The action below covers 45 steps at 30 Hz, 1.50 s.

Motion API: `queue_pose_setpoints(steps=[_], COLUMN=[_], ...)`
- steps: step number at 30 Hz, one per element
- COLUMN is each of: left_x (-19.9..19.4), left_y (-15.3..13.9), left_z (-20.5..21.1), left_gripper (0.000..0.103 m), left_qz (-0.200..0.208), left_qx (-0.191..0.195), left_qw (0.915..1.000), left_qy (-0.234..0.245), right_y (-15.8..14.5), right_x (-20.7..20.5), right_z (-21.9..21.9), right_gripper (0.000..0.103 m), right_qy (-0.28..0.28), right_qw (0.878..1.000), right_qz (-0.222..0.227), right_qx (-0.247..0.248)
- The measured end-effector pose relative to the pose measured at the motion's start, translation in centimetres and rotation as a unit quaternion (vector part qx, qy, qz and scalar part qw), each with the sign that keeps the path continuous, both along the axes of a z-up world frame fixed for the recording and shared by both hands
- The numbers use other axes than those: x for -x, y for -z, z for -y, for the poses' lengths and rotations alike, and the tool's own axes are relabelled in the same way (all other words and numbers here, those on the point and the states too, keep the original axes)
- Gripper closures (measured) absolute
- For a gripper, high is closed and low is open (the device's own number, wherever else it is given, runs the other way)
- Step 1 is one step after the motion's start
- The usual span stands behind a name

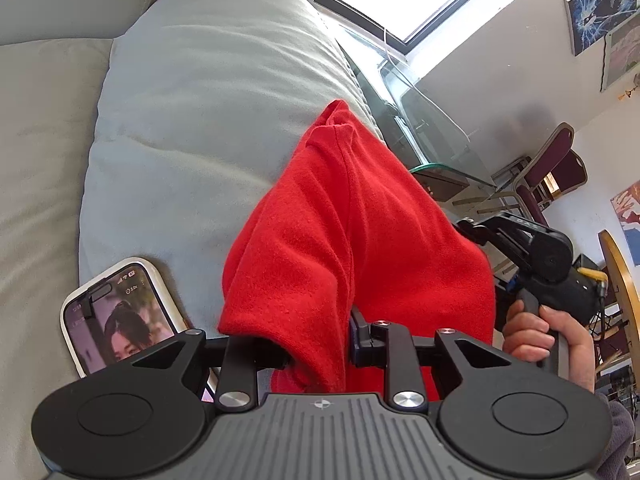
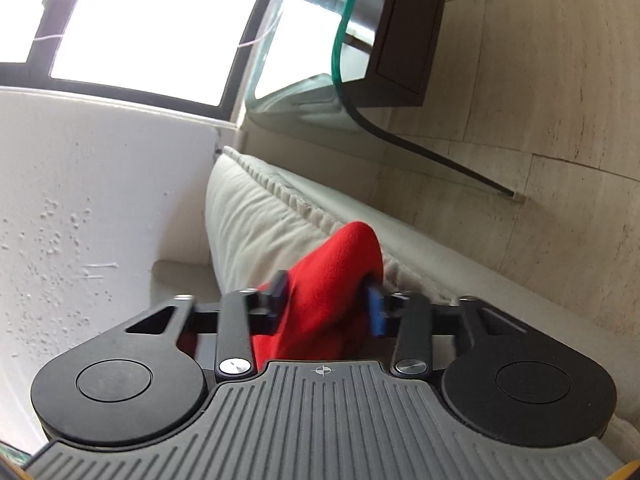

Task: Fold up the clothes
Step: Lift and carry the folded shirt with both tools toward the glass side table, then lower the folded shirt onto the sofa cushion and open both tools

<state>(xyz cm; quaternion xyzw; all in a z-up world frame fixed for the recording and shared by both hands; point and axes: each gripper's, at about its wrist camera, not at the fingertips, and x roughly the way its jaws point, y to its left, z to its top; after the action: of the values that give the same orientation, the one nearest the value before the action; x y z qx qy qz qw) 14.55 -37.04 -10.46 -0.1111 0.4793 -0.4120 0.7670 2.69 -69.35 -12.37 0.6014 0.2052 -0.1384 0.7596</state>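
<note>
The left gripper (image 1: 320,348) has its fingers (image 1: 362,338) closed down on a fold of the red garment (image 1: 340,232) — cloth fills the gap and spills over them. The right gripper (image 2: 326,312) likewise pinches the same red garment (image 2: 334,280), a bunch of fabric packed between its blue-padded fingers (image 2: 376,314). From the left wrist view the garment runs lengthwise away from the fingers, its narrow end pointing toward the far edge of the pale sofa cushion (image 1: 200,100), over which it is held. A hand (image 1: 536,328) grips the right gripper's handle beside the cloth. A phone (image 1: 116,312) lies on the cushion, just left of the garment. Beyond stands a glass table (image 1: 432,120).
</note>
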Motion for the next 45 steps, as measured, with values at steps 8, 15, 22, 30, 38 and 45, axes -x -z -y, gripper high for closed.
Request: queue_pose_setpoints(steps=[8,15,22,30,38,45], left_x=[-0.1,-0.5,-0.3,0.4,2.6,1.8], left_y=[1.4,1.9,1.7,-0.1,-4.1,-4.2], left_z=[-0.1,-0.5,-1.2,-1.0,-2.2,4.9], left_gripper=[0.082,0.074,0.074,0.085,0.069,0.093], left_qz=[-0.014,-0.047,-0.055,-0.049,0.153,0.252], left_qx=[0.039,0.032,0.029,-0.006,-0.23,-0.16], left_qw=[0.999,0.9981,0.9978,0.9987,0.9589,0.9543], left_qy=[-0.016,-0.021,-0.023,-0.016,-0.063,-0.007], right_y=[-6.9,-3.9,-4.5,-3.8,-7.8,-9.2], right_x=[-1.8,-1.6,6.3,9.9,11.5,6.7], right_z=[-3.9,-1.4,-5.7,-10.3,-9.9,-9.2], right_gripper=[0.094,0.051,0.044,0.097,0.054,0.092], right_qy=[-0.027,-0.012,-0.074,-0.138,-0.083,-0.023], right_qw=[0.95,0.978,0.983,0.969,0.948,0.942], right_qz=[0.084,-0.066,-0.03,-0.072,-0.165,-0.061], right_qx=[0.299,0.197,0.164,0.19,0.259,0.331])
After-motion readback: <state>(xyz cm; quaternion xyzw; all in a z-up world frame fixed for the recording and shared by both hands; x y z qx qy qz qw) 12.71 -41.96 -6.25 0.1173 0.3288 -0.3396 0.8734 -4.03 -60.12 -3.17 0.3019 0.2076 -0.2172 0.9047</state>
